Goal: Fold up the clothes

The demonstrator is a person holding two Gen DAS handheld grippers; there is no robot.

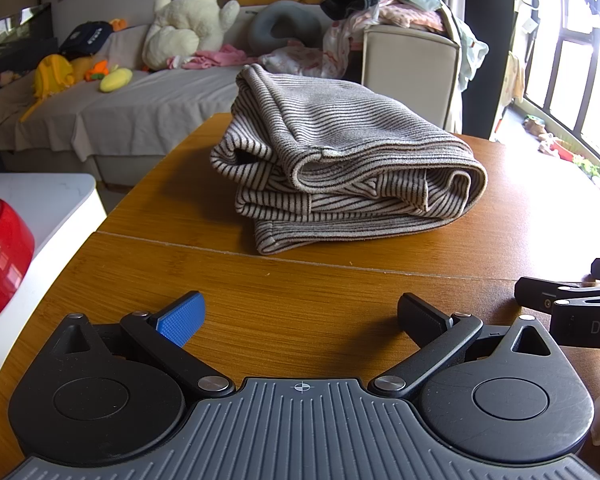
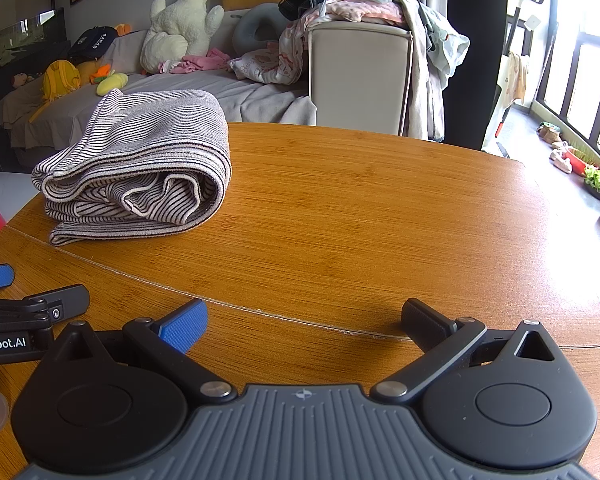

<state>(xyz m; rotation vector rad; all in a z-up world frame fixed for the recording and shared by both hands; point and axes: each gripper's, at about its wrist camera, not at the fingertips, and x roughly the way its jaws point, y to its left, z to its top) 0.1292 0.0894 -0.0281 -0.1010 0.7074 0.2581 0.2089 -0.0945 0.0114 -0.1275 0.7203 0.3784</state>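
A striped brown-and-white garment [image 1: 340,160] lies folded in a thick bundle on the wooden table [image 1: 180,280], with its rolled edge facing me. In the right wrist view the same striped garment [image 2: 136,168] sits to the left. My left gripper [image 1: 300,316] stands open over bare wood, well short of the garment, nothing between its fingers. My right gripper [image 2: 304,320] is also open and empty, to the right of the garment. Each gripper shows at the edge of the other's view: the right gripper [image 1: 572,300] and the left gripper [image 2: 20,296].
A red bowl [image 1: 0,256] rests on a white surface left of the table. Behind the table stand a sofa [image 1: 140,104] with plush toys and a beige chair [image 2: 360,76] heaped with clothes. Windows and floor plants are at the right.
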